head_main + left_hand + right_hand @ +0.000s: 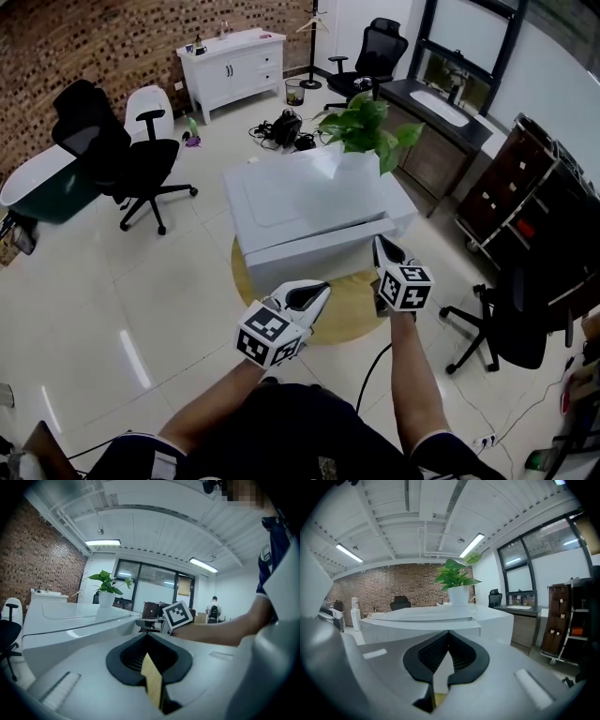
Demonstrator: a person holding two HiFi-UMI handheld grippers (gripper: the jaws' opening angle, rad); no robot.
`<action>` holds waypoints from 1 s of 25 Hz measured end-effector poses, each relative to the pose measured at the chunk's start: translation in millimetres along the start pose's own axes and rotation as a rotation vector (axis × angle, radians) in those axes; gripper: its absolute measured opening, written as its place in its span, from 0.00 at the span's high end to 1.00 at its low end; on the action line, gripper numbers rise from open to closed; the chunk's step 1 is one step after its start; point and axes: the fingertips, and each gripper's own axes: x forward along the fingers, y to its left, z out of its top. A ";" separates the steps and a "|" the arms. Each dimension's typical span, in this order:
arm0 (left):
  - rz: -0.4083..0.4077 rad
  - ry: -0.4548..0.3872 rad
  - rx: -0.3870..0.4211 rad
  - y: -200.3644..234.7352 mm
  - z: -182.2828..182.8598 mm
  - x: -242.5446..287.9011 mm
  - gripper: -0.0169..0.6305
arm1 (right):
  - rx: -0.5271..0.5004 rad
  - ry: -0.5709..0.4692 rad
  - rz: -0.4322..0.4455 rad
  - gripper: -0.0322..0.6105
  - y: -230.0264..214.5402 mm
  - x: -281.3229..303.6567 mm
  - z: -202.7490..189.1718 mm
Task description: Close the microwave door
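No microwave shows in any view. My left gripper [322, 287] is shut and empty, held low in front of a white table [281, 246]. My right gripper [378, 243] is also shut and empty, with its tips close to the table's near right edge. In the left gripper view the shut jaws [146, 635] point along the table's front, and the right gripper's marker cube [178, 615] shows beyond them. The right gripper view has its closed jaws [448, 633] aimed at the table's side [422, 623], just short of it.
A potted plant [370, 127] stands on the table's far right corner. The table sits on a round yellow rug [342, 305]. Black office chairs stand at left [127, 155] and right [511, 323]. A dark shelf unit [525, 197] lines the right wall.
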 end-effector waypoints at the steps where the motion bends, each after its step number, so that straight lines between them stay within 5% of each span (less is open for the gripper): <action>1: 0.001 -0.001 0.000 0.6 0.8 0.9 0.95 | -0.001 0.001 0.002 0.95 1.4 2.4 1.5; 25: -0.011 0.072 -0.061 3.1 -18.2 16.1 0.95 | 0.041 -0.025 0.134 0.94 5.9 12.0 10.5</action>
